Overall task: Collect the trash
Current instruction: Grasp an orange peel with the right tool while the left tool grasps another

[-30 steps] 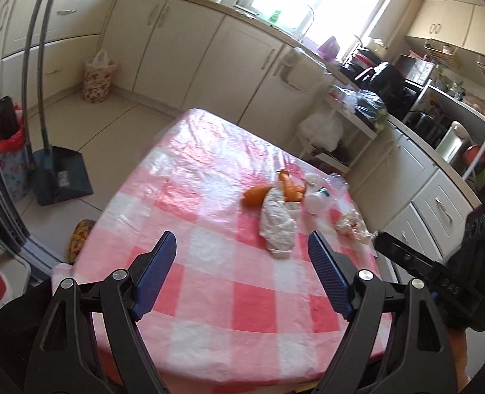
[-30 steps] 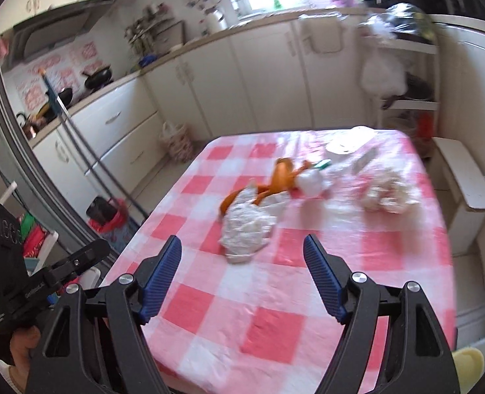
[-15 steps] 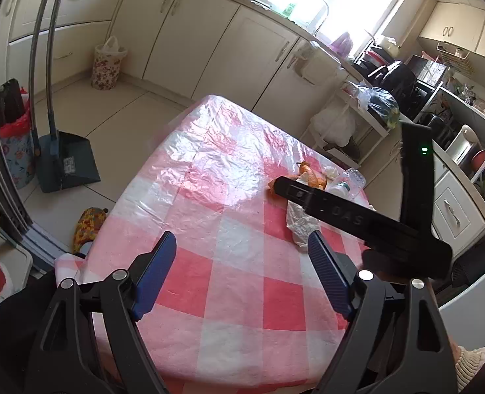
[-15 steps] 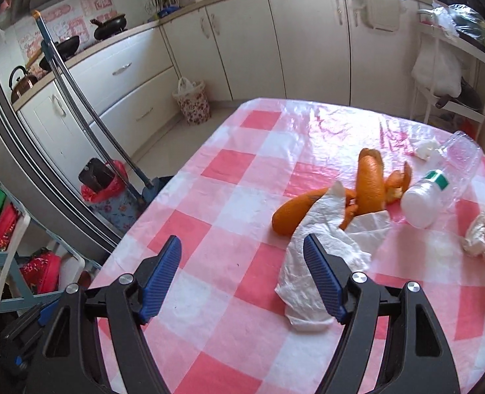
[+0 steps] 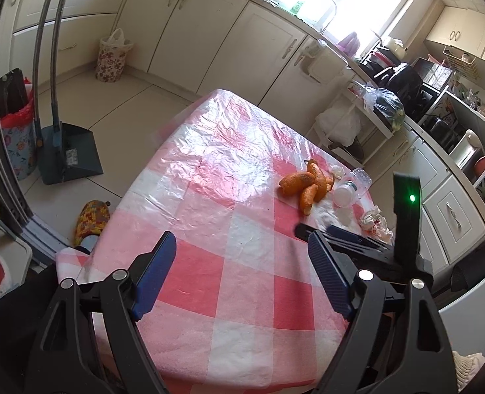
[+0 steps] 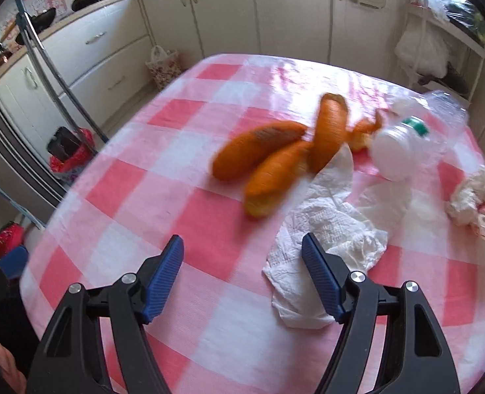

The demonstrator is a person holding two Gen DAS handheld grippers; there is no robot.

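Trash lies on a table with a pink-and-white checked cloth (image 6: 183, 197): orange peels (image 6: 268, 157) (image 5: 303, 184), a white paper napkin (image 6: 328, 229), a clear plastic bottle with a white cap (image 6: 403, 147) (image 5: 351, 188) and a crumpled stained tissue (image 6: 475, 207) (image 5: 374, 221). My right gripper (image 6: 242, 249) is open and empty, low over the cloth just short of the peels, its right finger over the napkin. My left gripper (image 5: 241, 246) is open and empty above the near part of the table. The right gripper's body (image 5: 374, 249) hides the napkin in the left wrist view.
A dustpan with long handles (image 5: 68, 151) and a red-lined bin (image 5: 15, 128) stand on the floor to the left. A floral bag (image 5: 111, 55) sits by the cream cabinets. A shelf with bags (image 5: 357, 121) stands beyond the table's far end.
My right gripper has moved forward and down toward the peels and napkin, which now loom larger. In the left wrist view the right gripper's body has dropped lower to the right.
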